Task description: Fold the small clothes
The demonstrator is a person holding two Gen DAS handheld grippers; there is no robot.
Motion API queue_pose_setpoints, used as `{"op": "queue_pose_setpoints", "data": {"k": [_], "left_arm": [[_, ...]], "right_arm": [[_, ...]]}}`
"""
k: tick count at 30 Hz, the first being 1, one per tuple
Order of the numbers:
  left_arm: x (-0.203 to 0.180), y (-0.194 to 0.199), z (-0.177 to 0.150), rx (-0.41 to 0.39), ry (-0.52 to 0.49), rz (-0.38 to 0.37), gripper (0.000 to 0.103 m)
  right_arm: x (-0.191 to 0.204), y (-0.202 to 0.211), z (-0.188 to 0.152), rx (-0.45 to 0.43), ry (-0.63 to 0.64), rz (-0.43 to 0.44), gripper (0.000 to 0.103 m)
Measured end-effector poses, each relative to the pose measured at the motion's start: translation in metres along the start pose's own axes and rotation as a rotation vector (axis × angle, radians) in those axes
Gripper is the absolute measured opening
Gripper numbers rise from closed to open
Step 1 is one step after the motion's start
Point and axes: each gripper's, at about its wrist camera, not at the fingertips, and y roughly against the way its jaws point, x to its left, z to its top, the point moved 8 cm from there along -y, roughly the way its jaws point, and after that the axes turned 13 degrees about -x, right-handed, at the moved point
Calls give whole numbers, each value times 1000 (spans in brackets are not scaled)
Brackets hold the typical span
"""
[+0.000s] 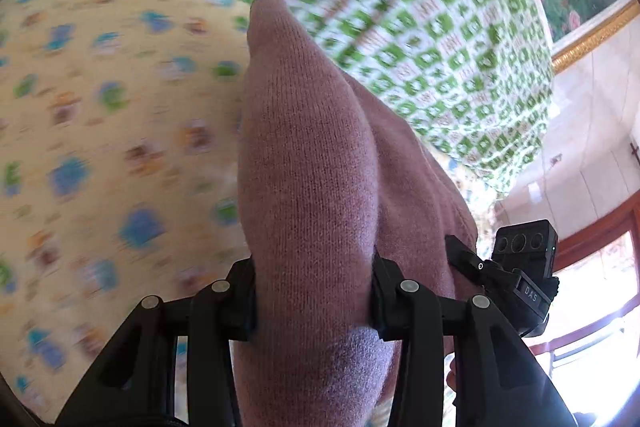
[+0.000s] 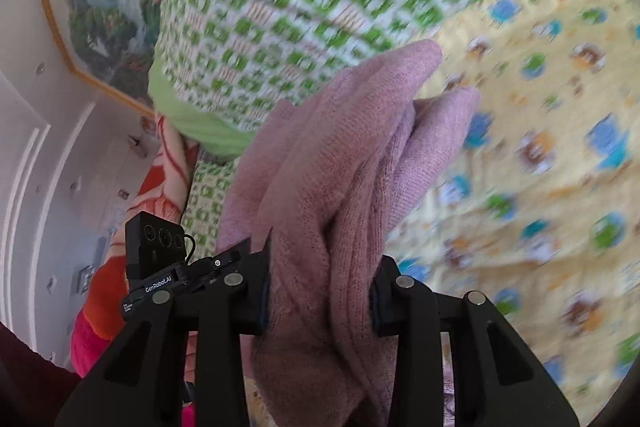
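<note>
1. The pink knit garment (image 1: 308, 163) is off the bed, bunched between both pairs of tongs, with its loose end running forward, away from each camera.
2. The left tongs (image 1: 314, 301) are narrowed onto a thick fold of it; the pads press the knit from both sides, so this is a grip and not a gap.
3. The right tongs (image 2: 320, 301) are likewise closed on a gathered, twisted bundle of the same garment (image 2: 332, 187).
4. Long axis: in both views the cloth runs straight out along the line of the tongs, its tip at the far end over the bed.
5. The other tool shows just beside each grip, at the right edge of the left view and the left edge of the right one, so the two holds sit close together and neither hand looks clearly nearer the free end.
6. Beneath lies the yellow printed bedsheet (image 1: 100, 147), with the green patterned quilt (image 1: 420, 7) farther off.
7. My judgement: the next move turns on laying that long axis down flat on the sheet, clear of the quilt. The background is blurred.
</note>
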Motion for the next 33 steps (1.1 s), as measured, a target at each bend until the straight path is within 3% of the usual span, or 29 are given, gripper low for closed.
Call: {"op": "queue_pose_setpoints", "data": {"k": [6, 11, 15, 24, 33], "left_arm": [[65, 39, -20, -1, 41, 46, 43], [105, 41, -41, 35, 61, 88, 49], [107, 48, -41, 24, 50, 116, 55], [104, 87, -48, -4, 55, 159, 58], [114, 119, -84, 20, 63, 151, 58]], "right_arm": [[22, -38, -59, 92, 6, 23, 37], [6, -61, -99, 170, 18, -68, 40], [-10, -62, -102, 162, -15, -122, 52], [1, -33, -93, 112, 19, -179, 53], [27, 19, -107, 34, 101, -256, 53]]}}
